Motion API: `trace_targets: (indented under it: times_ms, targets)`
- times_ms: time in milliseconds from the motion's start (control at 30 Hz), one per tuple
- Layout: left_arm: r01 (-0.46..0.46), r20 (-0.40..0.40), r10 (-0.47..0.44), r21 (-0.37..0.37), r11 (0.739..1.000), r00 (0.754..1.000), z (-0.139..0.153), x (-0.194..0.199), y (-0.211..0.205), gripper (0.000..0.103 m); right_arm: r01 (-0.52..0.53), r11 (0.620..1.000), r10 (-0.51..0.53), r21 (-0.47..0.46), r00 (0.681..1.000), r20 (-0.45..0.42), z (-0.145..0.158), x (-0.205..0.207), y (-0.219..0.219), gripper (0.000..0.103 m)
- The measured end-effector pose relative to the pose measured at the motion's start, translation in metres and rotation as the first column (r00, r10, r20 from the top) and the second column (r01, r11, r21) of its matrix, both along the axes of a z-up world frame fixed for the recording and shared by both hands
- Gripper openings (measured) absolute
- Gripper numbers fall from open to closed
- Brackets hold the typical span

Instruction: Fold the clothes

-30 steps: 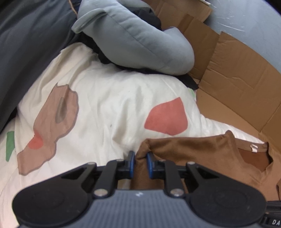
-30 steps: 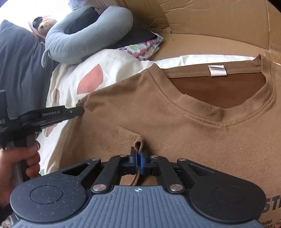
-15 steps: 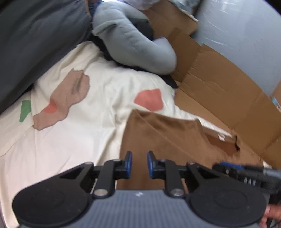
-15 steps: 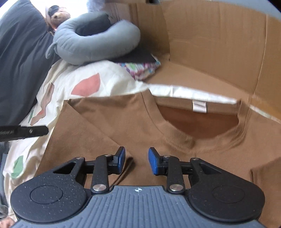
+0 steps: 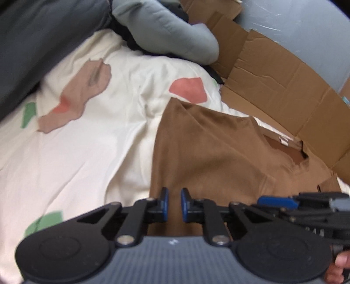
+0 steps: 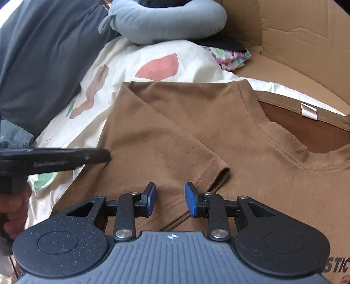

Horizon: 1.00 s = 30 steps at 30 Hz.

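A brown T-shirt (image 6: 179,135) lies face up on the white patterned bedspread (image 5: 87,157), its neck hole and white label (image 6: 308,110) at the right. One sleeve (image 6: 196,157) is folded in across the chest. My right gripper (image 6: 171,200) hovers over the sleeve's hem, open, with nothing between its blue pads. My left gripper (image 5: 175,205) hangs above the shirt's folded side edge, its pads a narrow gap apart and empty. The left gripper (image 6: 102,155) also shows from the side in the right wrist view. The right gripper (image 5: 275,200) reaches in at the right of the left wrist view.
A grey U-shaped pillow (image 6: 166,19) and a dark grey blanket (image 6: 43,65) lie at the far left. Flattened cardboard (image 5: 273,83) lines the right side along a pale wall. A folded colourful cloth (image 6: 229,58) sits by the cardboard. A hand (image 6: 13,203) holds the left gripper.
A second ago each gripper pinched brown fabric; both have let go and drawn back. The sleeve now lies flat, folded over the chest.
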<state>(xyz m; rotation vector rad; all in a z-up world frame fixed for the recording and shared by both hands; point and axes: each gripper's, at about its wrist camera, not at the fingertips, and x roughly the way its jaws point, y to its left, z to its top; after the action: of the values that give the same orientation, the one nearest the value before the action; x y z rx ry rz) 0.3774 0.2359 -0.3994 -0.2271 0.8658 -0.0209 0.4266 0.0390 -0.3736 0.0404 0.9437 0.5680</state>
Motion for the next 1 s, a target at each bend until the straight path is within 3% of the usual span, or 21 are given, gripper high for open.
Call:
trace_targets:
  times_ms: [200,333,400,433,533,600,700,767,867,1000]
  targets:
    - [0.033,0.013,-0.033,0.006,0.999,0.999,0.001,-0.043,-0.021,0.021,-0.116,0.992,0.113,0.042,0.992,0.060,0.005,-0.040,0.019,0.037]
    - [0.069,-0.039,-0.066,0.094,0.993,0.997,-0.015,-0.050,-0.026,0.021,-0.242,0.968,0.247,-0.061,0.965,0.093,-0.006,-0.062,0.036,0.040]
    - [0.057,-0.045,-0.053,0.105,0.993,0.998,-0.012,-0.053,-0.025,0.021,-0.240,0.967,0.248,-0.083,0.965,0.088,-0.002,-0.067,0.029,0.040]
    - [0.041,-0.048,-0.036,0.110,0.993,0.998,-0.009,-0.054,-0.025,0.023,-0.225,0.972,0.229,-0.071,0.971,0.067,0.003,-0.068,0.023,0.042]
    - [0.021,-0.039,-0.018,0.094,0.995,0.999,-0.002,-0.063,-0.027,0.046,-0.206,0.978,0.207,-0.036,0.978,0.034,0.022,-0.075,0.005,0.046]
    - [0.019,-0.063,-0.014,0.092,0.996,0.998,0.004,-0.068,-0.028,0.048,-0.182,0.983,0.183,-0.034,0.983,0.011,0.035,-0.078,-0.005,0.049]
    - [-0.014,-0.085,0.020,0.078,0.997,0.996,0.028,-0.080,-0.028,0.049,-0.150,0.988,0.147,-0.035,0.987,-0.070,0.059,-0.081,-0.019,0.063]
    - [-0.056,-0.103,0.063,0.066,0.996,0.993,0.048,-0.091,-0.027,0.056,-0.124,0.991,0.116,-0.041,0.983,-0.145,0.076,-0.084,-0.030,0.071]
    - [-0.043,-0.123,0.048,0.048,0.998,0.991,0.079,-0.104,-0.030,0.056,-0.106,0.992,0.096,-0.064,0.986,-0.136,0.107,-0.096,-0.048,0.079]
    - [-0.007,-0.129,0.016,0.068,0.998,0.992,0.127,-0.120,-0.039,0.067,-0.047,0.997,0.039,-0.060,0.992,-0.121,0.146,-0.112,-0.075,0.083]
